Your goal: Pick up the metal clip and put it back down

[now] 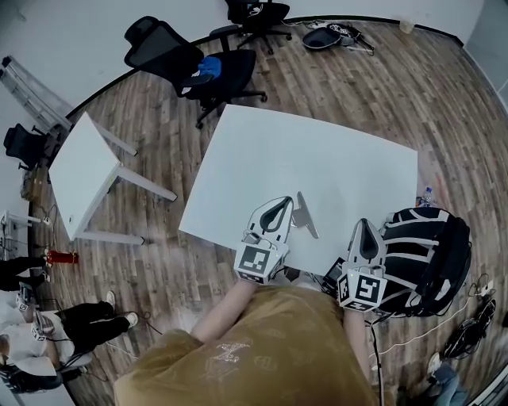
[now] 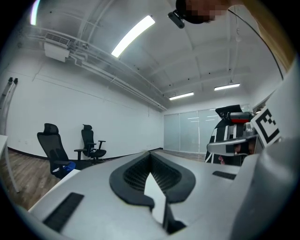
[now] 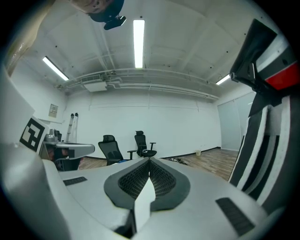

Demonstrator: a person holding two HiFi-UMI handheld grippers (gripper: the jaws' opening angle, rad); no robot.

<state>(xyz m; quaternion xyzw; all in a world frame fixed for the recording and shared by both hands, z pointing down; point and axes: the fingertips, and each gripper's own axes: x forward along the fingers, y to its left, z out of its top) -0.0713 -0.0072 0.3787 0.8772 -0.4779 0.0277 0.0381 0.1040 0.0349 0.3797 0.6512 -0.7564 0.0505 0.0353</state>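
The right tool [image 1: 363, 226] sits at the near edge of the white counter [image 1: 317, 158], jaws together, empty. The left tool [image 1: 284, 204] is likewise closed on nothing. Just beside it, the metal clip [image 1: 305, 214] lies on the counter. Office chairs [image 1: 190, 67] stand beyond.

Quick tally as I look down: two grippers in my hands, left gripper [image 1: 279, 210] and right gripper [image 1: 366, 234]. Two white tables, the big table [image 1: 317, 158] in front of me and the small table [image 1: 83, 170] off to my left. One metal clip [image 1: 305, 212]. Office chairs: two for certain, the blue-seated chair [image 1: 178, 63] and the far chair [image 1: 255, 14], maybe a third dark chair [image 1: 22, 143] at the edge. One striped backpack [image 1: 429, 254]. One seated person [image 1: 79, 319].
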